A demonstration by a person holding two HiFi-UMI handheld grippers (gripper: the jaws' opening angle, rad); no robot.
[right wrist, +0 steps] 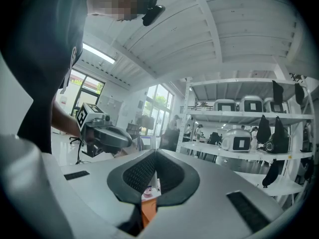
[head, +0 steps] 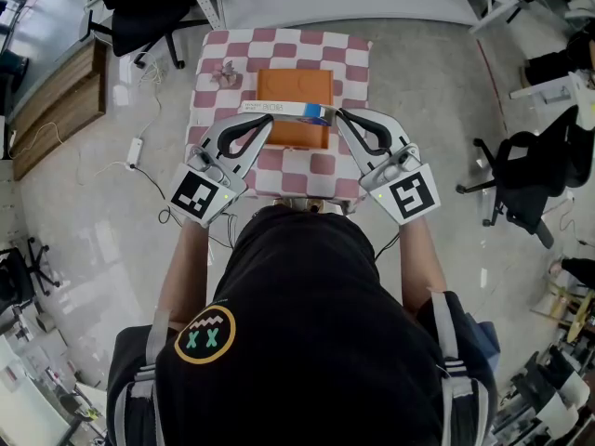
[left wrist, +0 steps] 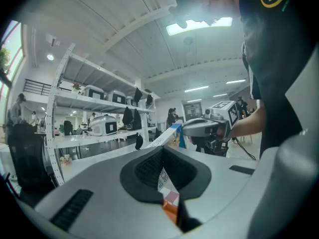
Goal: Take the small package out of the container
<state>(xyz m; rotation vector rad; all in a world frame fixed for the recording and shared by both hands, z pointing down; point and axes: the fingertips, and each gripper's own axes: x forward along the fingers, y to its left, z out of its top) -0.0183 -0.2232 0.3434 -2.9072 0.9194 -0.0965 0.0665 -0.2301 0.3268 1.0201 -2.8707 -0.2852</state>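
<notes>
The small package [head: 286, 110], a thin white packet with a blue end, hangs level above the orange container [head: 295, 96] on the checkered table [head: 349, 63]. My left gripper [head: 269, 117] is shut on its white end and my right gripper [head: 337, 114] is shut on its blue end. In the left gripper view the package [left wrist: 169, 133] runs out from the shut left gripper [left wrist: 162, 151] toward the right gripper [left wrist: 207, 128]. From the right gripper view, the right gripper [right wrist: 156, 153] pinches the packet's thin edge [right wrist: 150, 189], with the orange container [right wrist: 148, 212] below and the left gripper [right wrist: 105, 134] opposite.
A small crumpled grey object [head: 224, 74] lies on the table's far left corner. Office chairs [head: 521, 179] stand at the right and another [head: 139, 17] at the far left. A wooden cabinet [head: 56, 100] and a power strip [head: 136, 150] are at the left.
</notes>
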